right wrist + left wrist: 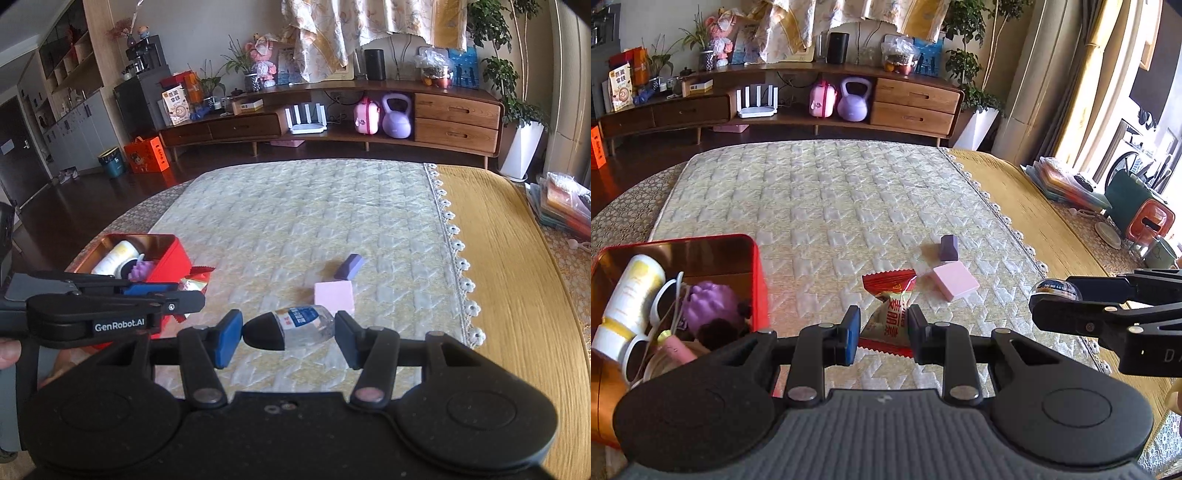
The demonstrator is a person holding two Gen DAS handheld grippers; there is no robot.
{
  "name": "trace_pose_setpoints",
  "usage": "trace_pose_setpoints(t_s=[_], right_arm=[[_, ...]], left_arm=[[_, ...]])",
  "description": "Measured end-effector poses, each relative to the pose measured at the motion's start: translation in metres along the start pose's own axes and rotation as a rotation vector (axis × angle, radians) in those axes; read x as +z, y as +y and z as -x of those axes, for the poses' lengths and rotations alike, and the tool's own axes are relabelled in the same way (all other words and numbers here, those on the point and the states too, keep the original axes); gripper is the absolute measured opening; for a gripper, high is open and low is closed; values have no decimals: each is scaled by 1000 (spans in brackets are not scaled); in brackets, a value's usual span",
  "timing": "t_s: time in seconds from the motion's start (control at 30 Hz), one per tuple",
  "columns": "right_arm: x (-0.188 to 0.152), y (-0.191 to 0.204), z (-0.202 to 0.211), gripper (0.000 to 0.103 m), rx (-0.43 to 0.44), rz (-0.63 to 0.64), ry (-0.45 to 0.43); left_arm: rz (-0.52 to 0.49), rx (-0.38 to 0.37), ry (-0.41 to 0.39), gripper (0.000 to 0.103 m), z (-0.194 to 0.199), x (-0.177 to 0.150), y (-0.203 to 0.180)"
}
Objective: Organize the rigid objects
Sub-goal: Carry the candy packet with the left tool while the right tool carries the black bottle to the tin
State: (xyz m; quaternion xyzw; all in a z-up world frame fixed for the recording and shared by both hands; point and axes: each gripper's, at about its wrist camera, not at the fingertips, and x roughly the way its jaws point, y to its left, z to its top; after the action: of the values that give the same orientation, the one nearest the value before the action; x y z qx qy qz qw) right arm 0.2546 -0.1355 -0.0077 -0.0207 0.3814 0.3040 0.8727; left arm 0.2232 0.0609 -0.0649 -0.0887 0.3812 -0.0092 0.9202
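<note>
My left gripper [882, 338] is shut on a red and beige snack packet [888, 314], held just right of the red tin box [759, 284]. The box holds a white bottle [631, 295], a purple toy [705, 306] and other small items. My right gripper [288, 338] is shut on a small clear bottle with a black cap [291, 326], gripped end to end above the mat. A pink block [334, 297] and a purple block [349, 266] lie on the mat just beyond it. The right gripper also shows in the left wrist view [1056, 299].
The quilted cream mat [831, 199] covers the table, with a yellow cloth [1030, 218] to the right. Stacked folders [1067, 184] and an orange container [1152, 221] sit at the far right. A wooden TV cabinet [812, 99] stands beyond the table.
</note>
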Motion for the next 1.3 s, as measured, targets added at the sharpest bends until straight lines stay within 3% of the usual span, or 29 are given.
trace_pose_setpoints(t_s=[0.7, 0.93, 1.3], right_arm=[[13, 120, -22, 54, 109, 197, 2], [14, 147, -46, 54, 143, 239, 11], [6, 177, -82, 54, 171, 294, 45]], left_arm=[[131, 117, -37, 27, 67, -28, 116], [121, 178, -8, 27, 75, -37, 147], [77, 215, 91, 27, 66, -32, 168]])
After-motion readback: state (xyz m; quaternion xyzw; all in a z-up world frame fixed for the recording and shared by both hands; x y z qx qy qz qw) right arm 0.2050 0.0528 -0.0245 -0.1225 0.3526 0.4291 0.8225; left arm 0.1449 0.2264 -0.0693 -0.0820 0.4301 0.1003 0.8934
